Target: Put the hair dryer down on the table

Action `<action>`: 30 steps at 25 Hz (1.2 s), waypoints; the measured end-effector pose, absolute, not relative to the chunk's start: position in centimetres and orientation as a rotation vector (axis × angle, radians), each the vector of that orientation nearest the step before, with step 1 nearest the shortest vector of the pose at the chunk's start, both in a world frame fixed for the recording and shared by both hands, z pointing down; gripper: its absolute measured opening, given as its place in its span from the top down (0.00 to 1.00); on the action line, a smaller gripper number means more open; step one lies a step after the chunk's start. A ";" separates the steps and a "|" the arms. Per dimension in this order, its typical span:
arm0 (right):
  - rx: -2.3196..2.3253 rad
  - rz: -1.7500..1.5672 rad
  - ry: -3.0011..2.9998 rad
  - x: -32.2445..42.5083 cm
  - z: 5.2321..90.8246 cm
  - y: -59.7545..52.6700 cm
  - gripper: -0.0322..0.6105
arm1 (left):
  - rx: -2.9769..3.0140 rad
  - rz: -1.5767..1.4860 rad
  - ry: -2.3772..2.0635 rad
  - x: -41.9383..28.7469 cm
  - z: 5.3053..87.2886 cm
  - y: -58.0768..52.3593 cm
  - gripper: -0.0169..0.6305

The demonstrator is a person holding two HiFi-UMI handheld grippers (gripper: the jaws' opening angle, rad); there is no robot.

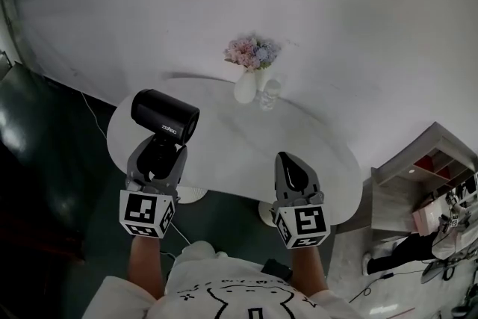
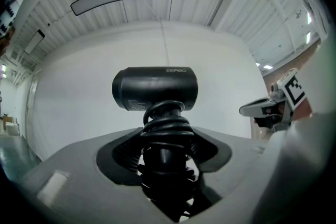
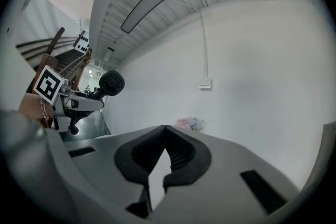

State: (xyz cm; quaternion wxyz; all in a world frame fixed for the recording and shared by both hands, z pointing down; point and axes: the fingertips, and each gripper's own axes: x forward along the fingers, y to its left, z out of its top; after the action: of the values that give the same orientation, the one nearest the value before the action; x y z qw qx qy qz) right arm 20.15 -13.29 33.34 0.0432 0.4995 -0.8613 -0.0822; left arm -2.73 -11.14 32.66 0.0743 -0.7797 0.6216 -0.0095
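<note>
The left gripper (image 1: 158,160) pinches the cord-wrapped handle of the hair dryer (image 1: 165,114), holding it upright over the left edge of the table (image 1: 231,153). The right gripper (image 1: 291,169) sits over the table's near edge, jaws pressed together and empty. A flower vase (image 1: 245,86) stands at the table's far edge.

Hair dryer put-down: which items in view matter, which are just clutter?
Job: hair dryer; left claw, shut on its cord-wrapped handle; table.
Clutter: flower vase; clear container; shelf unit; right claw, shut and empty.
</note>
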 end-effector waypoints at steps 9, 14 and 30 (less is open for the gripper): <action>1.480 -0.211 -2.632 19.3 35.2 -16.0 0.95 | -2.345 -0.099 1.885 -3.6 34.1 -13.6 0.56; 1.480 -0.196 -2.614 18.3 35.8 -18.6 0.95 | -2.379 -0.124 1.870 -4.5 35.0 -16.7 0.56; 1.624 -0.145 -2.485 12.0 35.7 -30.5 0.95 | -2.569 -0.606 1.372 -9.6 39.5 -32.8 0.56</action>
State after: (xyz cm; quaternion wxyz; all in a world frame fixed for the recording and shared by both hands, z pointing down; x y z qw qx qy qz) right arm 12.03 -30.48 35.67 0.0846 0.5444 -0.8332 -0.0486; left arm -9.56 -32.80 39.54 0.0831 -0.8607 0.4596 -0.2029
